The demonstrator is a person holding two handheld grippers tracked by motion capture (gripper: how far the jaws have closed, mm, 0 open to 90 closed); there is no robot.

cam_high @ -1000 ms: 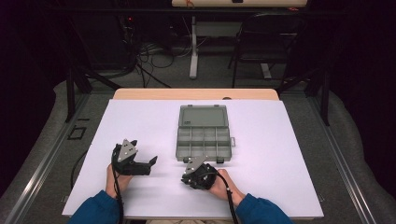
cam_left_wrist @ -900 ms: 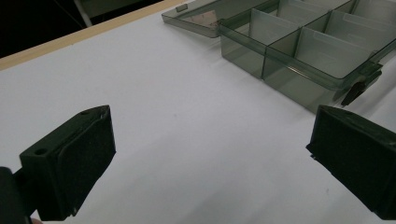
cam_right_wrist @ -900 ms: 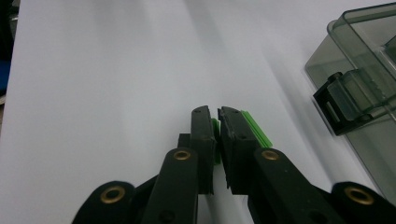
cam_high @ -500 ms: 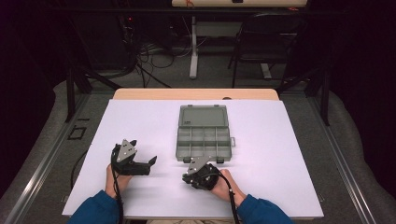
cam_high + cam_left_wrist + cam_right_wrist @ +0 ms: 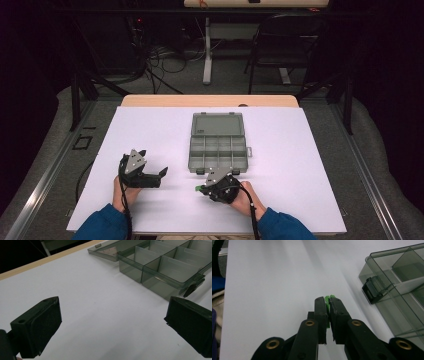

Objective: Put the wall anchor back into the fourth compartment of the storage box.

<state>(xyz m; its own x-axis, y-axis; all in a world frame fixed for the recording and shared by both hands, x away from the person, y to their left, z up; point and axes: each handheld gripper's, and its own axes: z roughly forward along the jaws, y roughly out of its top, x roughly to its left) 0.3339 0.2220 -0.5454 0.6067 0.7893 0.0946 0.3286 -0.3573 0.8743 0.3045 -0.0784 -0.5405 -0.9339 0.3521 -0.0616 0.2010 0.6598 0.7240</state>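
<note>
- White board covers the table, with a dark room, cables and a chair frame at the far side.
- We hold a small green piece in the right gripper: its jaws are pressed together on it, and the green tip pokes out beyond the pads. From above it shows as a green speck at the near middle of the board, just near of the clear compartment box.
- Compared with a second ago we see almost no change: the right gripper sits in nearly the same spot, turned a touch, and the grip is as tight as it was. We judge the pick-up is done and the carry to the box has not begun.
- Our box lies open, lid folded flat to the far side; its latch is close to the right gripper.
- Our left gripper rests at the near left, unmoved, jaws wide apart with only bare board between them, well left of the box corner.
- Next, we think, comes a short lift over the near wall into a compartment.
</note>
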